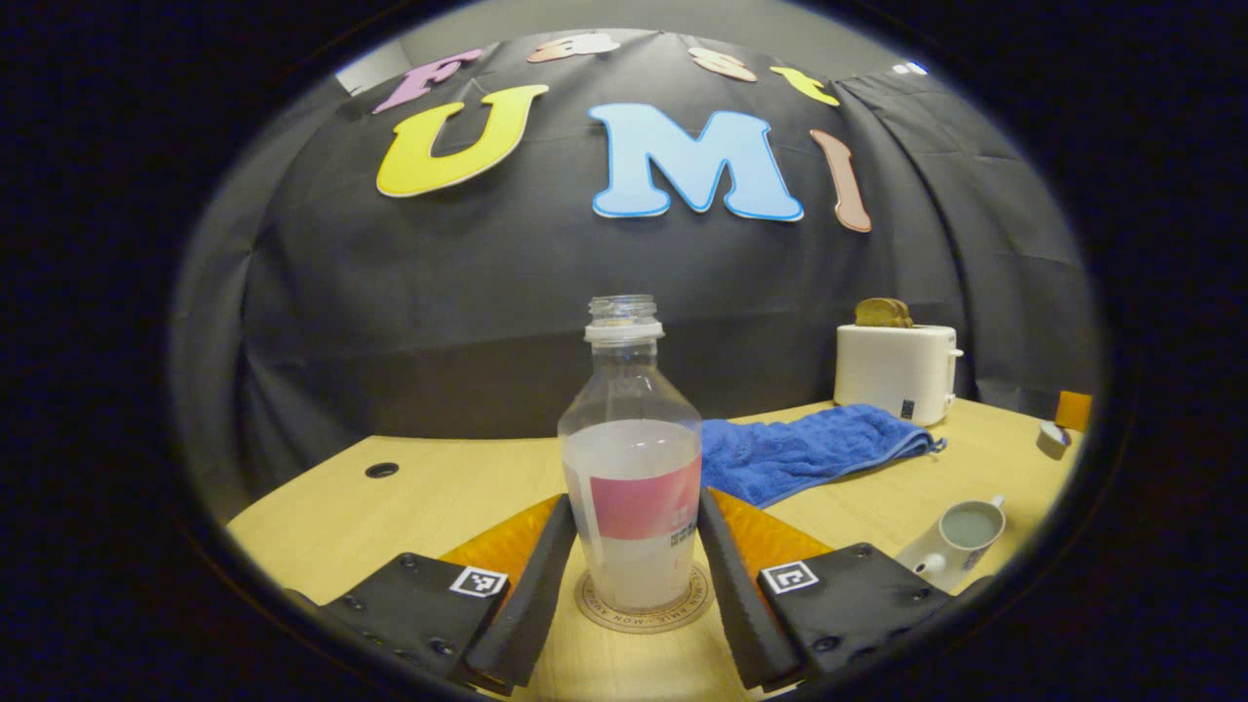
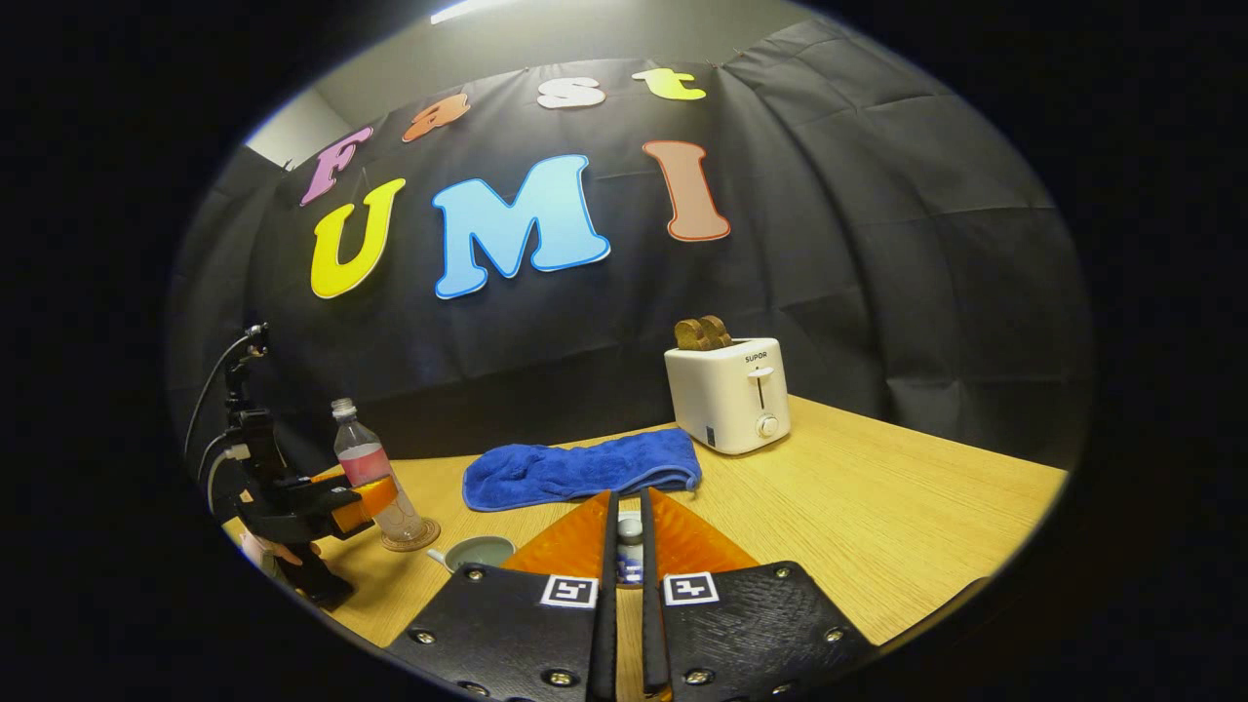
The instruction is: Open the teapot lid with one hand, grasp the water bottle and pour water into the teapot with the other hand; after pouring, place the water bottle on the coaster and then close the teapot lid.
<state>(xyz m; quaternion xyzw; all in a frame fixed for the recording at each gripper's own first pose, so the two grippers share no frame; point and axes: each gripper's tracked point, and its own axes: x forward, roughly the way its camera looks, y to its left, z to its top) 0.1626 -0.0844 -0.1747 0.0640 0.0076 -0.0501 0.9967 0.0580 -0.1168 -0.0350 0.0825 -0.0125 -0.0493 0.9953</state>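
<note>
a clear plastic water bottle (image 1: 634,458) with a pink label, uncapped and about half full, stands on a round wooden coaster (image 1: 645,606) with ringed lettering too small to read. the left gripper (image 1: 634,565) brackets it, fingers just beside its sides; whether they press, i cannot tell. the open white teapot (image 1: 960,541) holds water. the right gripper (image 2: 630,556) is nearly closed on the small teapot lid (image 2: 631,534). a white toaster (image 2: 729,395) with toast reads "supor", beside a blue towel (image 2: 580,470) on the pale wooden table (image 2: 877,507).

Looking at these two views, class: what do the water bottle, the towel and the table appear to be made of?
Water bottle: clear, glossy plastic, probably; liquid shows through it. Towel: blue terry-like cloth, matte, lying in soft folds. Table: light wood or wood-look laminate, smooth, with faint grain lines.
</note>
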